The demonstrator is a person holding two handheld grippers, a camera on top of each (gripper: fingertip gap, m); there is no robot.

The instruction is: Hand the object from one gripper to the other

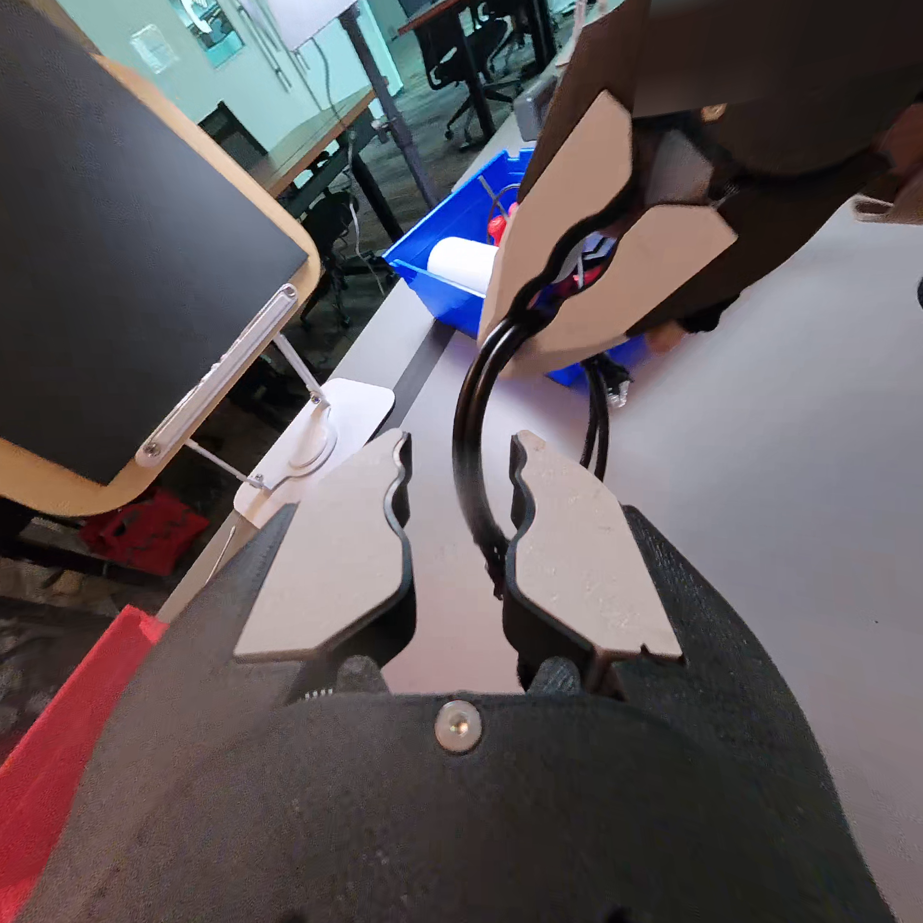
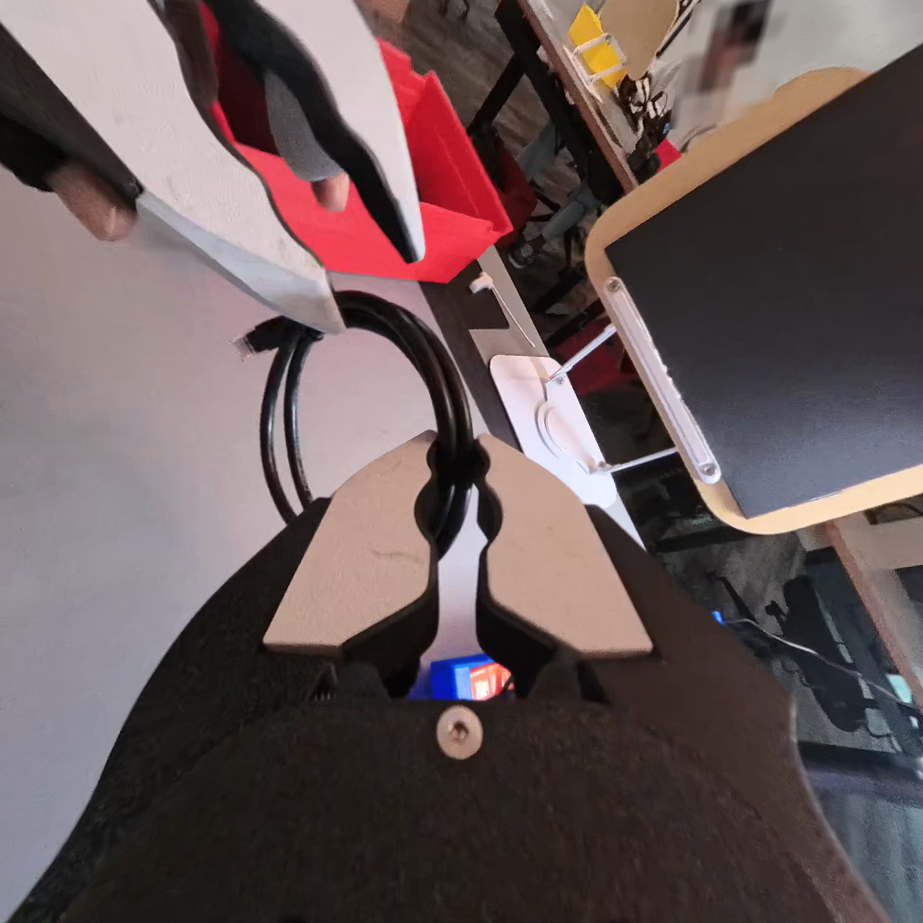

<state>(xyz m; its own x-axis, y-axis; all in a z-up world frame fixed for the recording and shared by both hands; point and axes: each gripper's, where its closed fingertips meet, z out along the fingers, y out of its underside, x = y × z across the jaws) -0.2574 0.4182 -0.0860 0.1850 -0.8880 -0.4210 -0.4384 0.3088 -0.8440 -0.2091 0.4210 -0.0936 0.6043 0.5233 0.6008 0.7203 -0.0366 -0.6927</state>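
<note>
We find the handover in its middle stage. The right gripper (image 2: 455, 457) is pinched on the coiled black cable (image 2: 434, 359), its tips closed around the strands near the top of the loop, and the coil hangs clear of the grey bench (image 2: 100, 449). The left gripper (image 1: 459, 449) stands spread, with the lower arc of the cable (image 1: 469, 439) passing between its fingers and lying close against the inner edge of one of them; we cannot tell whether it actually touches. In the right wrist view the same left gripper (image 2: 369, 279) shows at the far side of the coil, its fingers apart, with the cable's plug end just beside one of them. We judge what is done to be the lift and the presentation of the cable. What is left is for the left gripper to close on the strands and for the right to let go. A blue bin (image 1: 449, 249) sits behind the right gripper (image 1: 519, 312), and a red bin (image 2: 449, 190) behind the left; neither is involved at this stage.
</note>
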